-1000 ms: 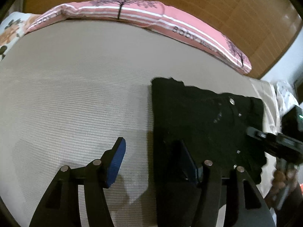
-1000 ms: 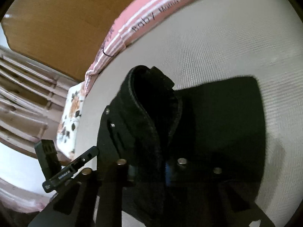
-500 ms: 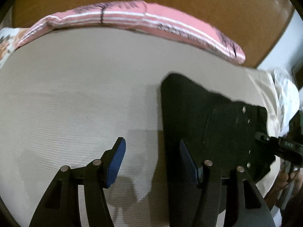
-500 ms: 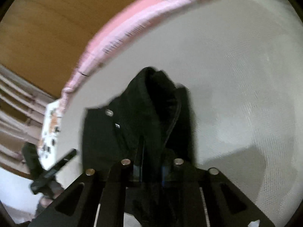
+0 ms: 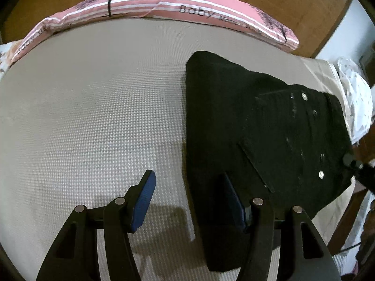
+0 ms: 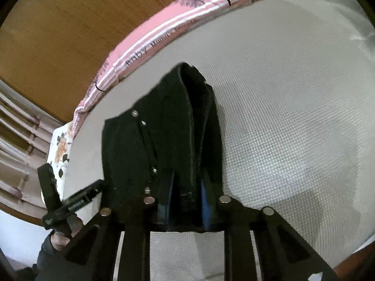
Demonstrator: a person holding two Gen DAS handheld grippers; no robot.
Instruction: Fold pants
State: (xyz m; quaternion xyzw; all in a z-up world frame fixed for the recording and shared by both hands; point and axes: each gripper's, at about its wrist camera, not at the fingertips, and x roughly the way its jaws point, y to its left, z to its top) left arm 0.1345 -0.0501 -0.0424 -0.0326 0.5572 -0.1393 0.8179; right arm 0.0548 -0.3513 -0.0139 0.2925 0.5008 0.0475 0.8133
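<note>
In the left wrist view, the right finger (image 5: 232, 201) of the left gripper (image 5: 189, 199) is dark against the black pants (image 5: 234, 121), so whether it touches the cloth cannot be told. Right of those fingers, the right gripper (image 5: 358, 171) is cut off by the picture's edge. In the right wrist view, the pants hide most of the right gripper's pads (image 6: 204, 201), and the pink pillow's (image 6: 164, 32) smaller lettering beyond is too blurred to read.

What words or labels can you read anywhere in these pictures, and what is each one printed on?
"Baby": on the pink striped pillow at the head of the bed, clear in the left wrist view and fainter in the right wrist view.
Smaller dark lettering after "Baby" on the same pillow: too blurred to read.
White lettering on the left gripper's black body: too small to read.
The black pants show only metal rivets, no text.
</note>
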